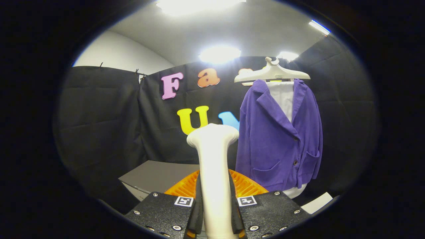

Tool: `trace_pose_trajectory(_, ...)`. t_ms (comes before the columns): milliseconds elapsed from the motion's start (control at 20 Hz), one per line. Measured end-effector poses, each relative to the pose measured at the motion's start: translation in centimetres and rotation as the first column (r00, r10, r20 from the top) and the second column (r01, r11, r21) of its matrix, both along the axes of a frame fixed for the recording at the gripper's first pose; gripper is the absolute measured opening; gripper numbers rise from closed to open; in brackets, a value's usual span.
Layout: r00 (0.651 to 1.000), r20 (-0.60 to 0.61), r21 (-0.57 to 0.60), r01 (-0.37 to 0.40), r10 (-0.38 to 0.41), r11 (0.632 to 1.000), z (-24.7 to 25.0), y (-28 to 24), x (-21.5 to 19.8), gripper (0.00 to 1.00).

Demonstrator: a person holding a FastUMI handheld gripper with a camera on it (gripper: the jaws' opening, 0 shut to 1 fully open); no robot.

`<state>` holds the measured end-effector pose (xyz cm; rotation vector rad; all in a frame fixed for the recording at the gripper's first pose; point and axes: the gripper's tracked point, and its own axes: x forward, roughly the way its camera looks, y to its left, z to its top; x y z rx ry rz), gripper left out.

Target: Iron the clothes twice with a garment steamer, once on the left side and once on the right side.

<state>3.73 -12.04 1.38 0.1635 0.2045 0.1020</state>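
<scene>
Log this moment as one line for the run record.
gripper: shut on garment steamer | steamer: upright, off fabric | purple jacket: on white hanger, beyond fingers | ironing: not yet begun

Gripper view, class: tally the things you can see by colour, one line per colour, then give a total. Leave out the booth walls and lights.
Purple: 1, the purple corduroy jacket.
White: 3, the white plastic garment steamer clamped between the gripper fingers, the white plastic hanger, the white shirt under the jacket.
Grey: 1, the grey flat tabletop.
Total: 5.
</scene>
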Motion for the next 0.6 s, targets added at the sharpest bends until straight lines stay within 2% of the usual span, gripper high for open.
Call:
trace_pose_trajectory(300, 0.992, 0.052, 0.004, 0.117, -0.117, 0.993, 2.6, -4.1, 5.8, 0.33)
trace_pose_trajectory(600, 0.959, 0.118, 0.040, 0.254, -0.257, 0.966, 4.1, -9.7, 11.0, 0.33)
